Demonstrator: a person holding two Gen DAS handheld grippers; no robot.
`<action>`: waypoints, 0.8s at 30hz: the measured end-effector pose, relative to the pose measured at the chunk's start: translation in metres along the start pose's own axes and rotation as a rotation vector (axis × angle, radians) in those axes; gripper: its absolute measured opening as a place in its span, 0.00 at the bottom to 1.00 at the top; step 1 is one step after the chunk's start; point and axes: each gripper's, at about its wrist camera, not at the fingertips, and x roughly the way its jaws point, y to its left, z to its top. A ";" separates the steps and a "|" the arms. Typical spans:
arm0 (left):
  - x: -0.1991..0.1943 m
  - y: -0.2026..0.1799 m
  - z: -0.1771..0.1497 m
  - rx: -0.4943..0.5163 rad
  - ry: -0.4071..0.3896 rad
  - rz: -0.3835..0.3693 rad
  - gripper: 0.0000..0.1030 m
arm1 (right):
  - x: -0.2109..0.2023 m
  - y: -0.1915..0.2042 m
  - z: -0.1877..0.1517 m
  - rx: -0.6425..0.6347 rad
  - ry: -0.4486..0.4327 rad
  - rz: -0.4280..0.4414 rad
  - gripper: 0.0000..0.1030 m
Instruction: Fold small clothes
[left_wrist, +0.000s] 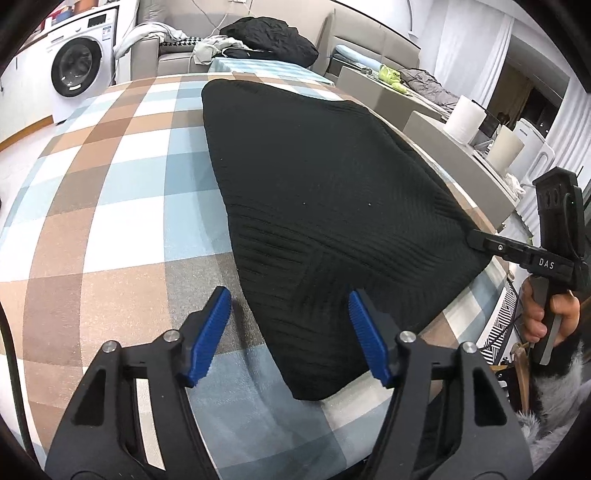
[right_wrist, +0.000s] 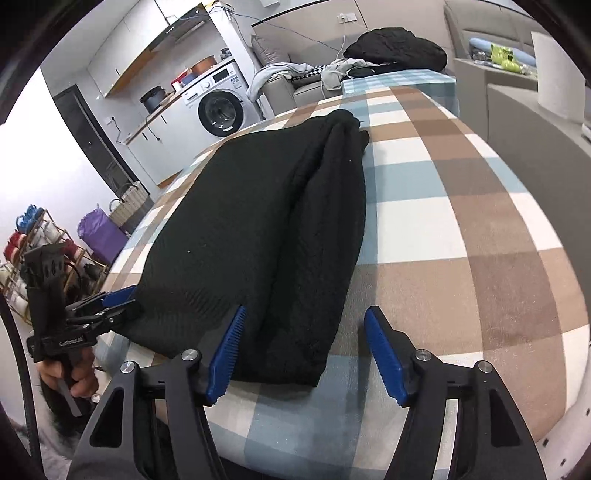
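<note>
Both grippers, left (left_wrist: 290, 332) and right (right_wrist: 303, 347), gape wide at the black knit garment's (left_wrist: 314, 192) near edge; a shallow pinch probably catches one layer, spoiling the fold.

Matt black ribbed knit garment (left_wrist: 332, 206), checked woven tablecloth (left_wrist: 110, 206)

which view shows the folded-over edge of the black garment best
The right wrist view: the black garment shows its folded-over flap as a long ridge down the right side. The left wrist view shows only a flat black top, flap hidden.

Before me a checked table cover (right_wrist: 461, 206), behind it a grey sofa (left_wrist: 177, 55), white washing machine (right_wrist: 218, 107) at my left, white walls, bright even light
</note>
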 end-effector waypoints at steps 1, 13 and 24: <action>0.000 0.000 0.000 -0.003 0.000 -0.010 0.53 | 0.000 0.000 0.000 0.000 -0.004 0.003 0.65; 0.006 0.014 0.012 -0.042 -0.031 0.014 0.21 | 0.017 0.015 0.006 -0.024 -0.024 0.035 0.34; 0.025 0.025 0.053 0.020 -0.056 0.185 0.21 | 0.057 0.034 0.047 -0.071 -0.021 -0.030 0.34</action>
